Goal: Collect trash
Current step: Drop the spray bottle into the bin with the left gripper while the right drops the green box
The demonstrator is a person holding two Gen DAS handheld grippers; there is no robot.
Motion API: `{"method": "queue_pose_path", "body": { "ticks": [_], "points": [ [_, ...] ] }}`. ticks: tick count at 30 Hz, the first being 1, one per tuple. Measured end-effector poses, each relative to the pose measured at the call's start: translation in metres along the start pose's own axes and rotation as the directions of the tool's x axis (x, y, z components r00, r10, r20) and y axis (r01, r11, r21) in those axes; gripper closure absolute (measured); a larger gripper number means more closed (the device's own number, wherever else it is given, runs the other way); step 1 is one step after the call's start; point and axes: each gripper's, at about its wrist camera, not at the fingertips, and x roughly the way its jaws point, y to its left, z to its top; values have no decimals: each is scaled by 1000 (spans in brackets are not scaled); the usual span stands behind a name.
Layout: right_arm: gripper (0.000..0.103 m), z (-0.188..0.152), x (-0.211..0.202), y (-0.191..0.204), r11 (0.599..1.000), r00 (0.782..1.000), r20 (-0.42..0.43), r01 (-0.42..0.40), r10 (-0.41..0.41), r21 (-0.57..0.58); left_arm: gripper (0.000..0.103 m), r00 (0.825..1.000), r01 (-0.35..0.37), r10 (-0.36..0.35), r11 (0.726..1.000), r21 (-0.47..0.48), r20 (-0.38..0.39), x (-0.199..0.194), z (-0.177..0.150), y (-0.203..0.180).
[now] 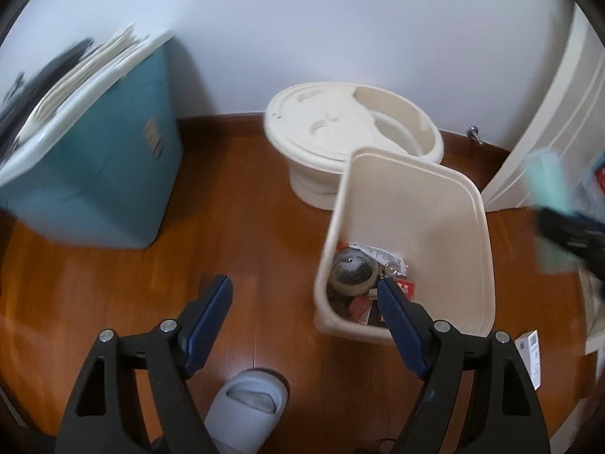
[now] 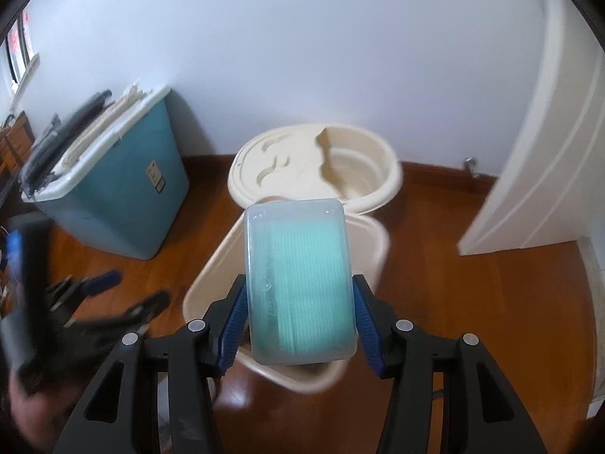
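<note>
2 grippers work: the right gripper (image 2: pixel 298 310) clamps a clear plastic box (image 2: pixel 298 287) above the cream bin (image 2: pixel 374 242) at 12 o'clock, needing release next, while the left gripper (image 1: pixel 304 302) hangs spread, empty.

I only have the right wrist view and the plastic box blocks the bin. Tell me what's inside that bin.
Observer: The cream trash bin already holds trash: a round container, crumpled paper and red wrappers.
Operator: Report the left hand-held gripper.
Observer: The left hand-held gripper is open, holding nothing, above the floor beside the bin.
Operator: Check the floor near you.
Observer: A grey slipper lies below the left hand-held gripper.
</note>
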Motion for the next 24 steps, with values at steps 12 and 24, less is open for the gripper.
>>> {"method": "queue_pose_path", "body": {
  "ticks": [12, 24],
  "points": [
    [25, -8, 91, 7, 995, 988, -148, 45, -32, 86, 24, 999, -4, 3, 1000, 29, 35, -5, -2, -1],
    [7, -87, -51, -129, 992, 987, -111, 119, -115, 31, 24, 988, 39, -67, 979, 200, 138, -35, -24, -78]
  ]
}}
